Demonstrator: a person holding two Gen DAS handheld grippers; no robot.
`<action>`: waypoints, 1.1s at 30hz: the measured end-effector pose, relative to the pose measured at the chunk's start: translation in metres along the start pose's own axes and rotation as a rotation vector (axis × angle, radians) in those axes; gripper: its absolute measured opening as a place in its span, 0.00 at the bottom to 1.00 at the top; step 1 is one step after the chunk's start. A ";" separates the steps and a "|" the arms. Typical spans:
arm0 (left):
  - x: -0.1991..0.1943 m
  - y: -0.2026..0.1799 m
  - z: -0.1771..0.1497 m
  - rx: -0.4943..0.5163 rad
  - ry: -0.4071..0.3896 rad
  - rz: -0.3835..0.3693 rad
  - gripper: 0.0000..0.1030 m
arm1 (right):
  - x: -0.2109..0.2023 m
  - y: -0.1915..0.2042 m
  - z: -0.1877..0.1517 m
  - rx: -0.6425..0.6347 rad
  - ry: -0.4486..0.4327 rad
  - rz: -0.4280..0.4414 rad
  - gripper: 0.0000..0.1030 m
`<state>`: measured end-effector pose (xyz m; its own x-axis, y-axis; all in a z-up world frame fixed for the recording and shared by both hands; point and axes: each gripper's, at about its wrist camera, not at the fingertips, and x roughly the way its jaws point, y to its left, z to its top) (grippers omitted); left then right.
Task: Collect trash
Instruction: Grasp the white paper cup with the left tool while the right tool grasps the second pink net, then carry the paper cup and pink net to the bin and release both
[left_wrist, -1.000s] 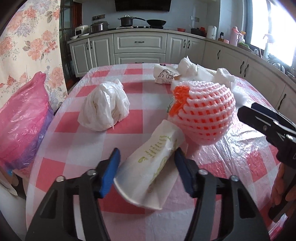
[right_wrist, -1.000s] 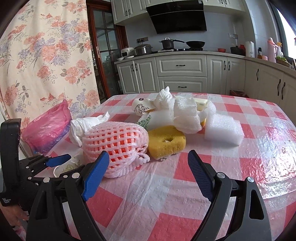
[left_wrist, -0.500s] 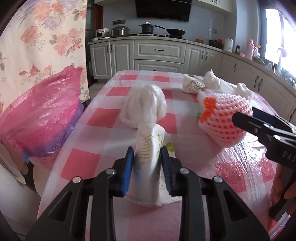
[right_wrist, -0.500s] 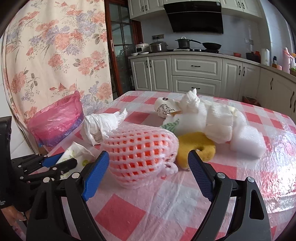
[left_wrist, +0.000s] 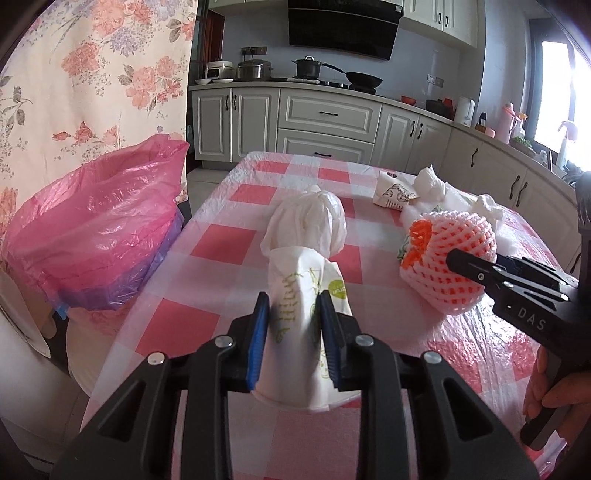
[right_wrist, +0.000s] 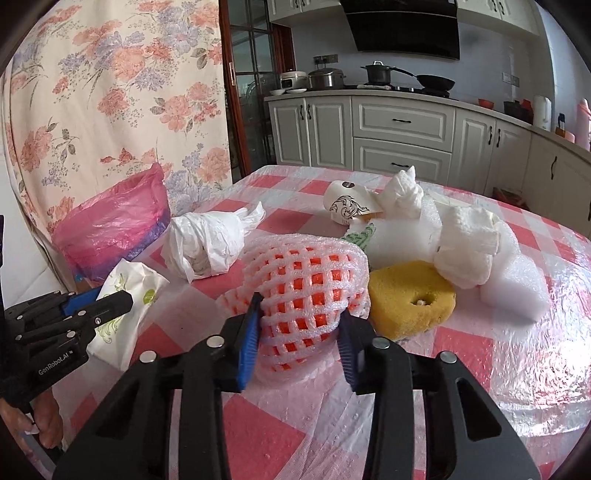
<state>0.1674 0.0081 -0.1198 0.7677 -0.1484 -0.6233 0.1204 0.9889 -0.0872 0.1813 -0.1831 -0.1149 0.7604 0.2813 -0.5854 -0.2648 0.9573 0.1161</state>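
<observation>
My left gripper (left_wrist: 291, 338) is shut on a crumpled white paper cup (left_wrist: 301, 314) with green print, held just above the pink checked table. The cup also shows in the right wrist view (right_wrist: 125, 295). My right gripper (right_wrist: 297, 345) is shut on the pink foam fruit net (right_wrist: 303, 291) around an orange fruit; the net also shows in the left wrist view (left_wrist: 448, 258). A bin lined with a pink bag (left_wrist: 92, 229) stands off the table's left edge.
On the table lie a knotted white plastic bag (left_wrist: 308, 225), a patterned paper cup (right_wrist: 345, 208), a yellow sponge (right_wrist: 410, 297), crumpled tissues (right_wrist: 465, 245) and white foam (right_wrist: 513, 290). Kitchen cabinets (left_wrist: 328, 122) stand behind. A floral curtain (right_wrist: 92, 110) hangs at the left.
My left gripper closed on the paper cup and lifted it, turning toward the pink bin. My right gripper moved forward and closed on the foam net with the fruit.
</observation>
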 end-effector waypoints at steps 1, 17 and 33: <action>-0.002 0.000 0.000 0.002 -0.007 0.001 0.26 | -0.002 0.000 -0.001 0.003 -0.005 0.003 0.30; -0.046 -0.001 0.003 0.006 -0.084 -0.007 0.26 | -0.047 0.017 0.005 -0.011 -0.092 0.009 0.29; -0.106 0.040 0.018 -0.060 -0.202 0.032 0.26 | -0.052 0.090 0.033 -0.146 -0.131 0.128 0.30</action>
<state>0.1018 0.0630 -0.0430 0.8816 -0.1101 -0.4589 0.0614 0.9909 -0.1197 0.1380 -0.1089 -0.0473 0.7827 0.4156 -0.4634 -0.4402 0.8959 0.0599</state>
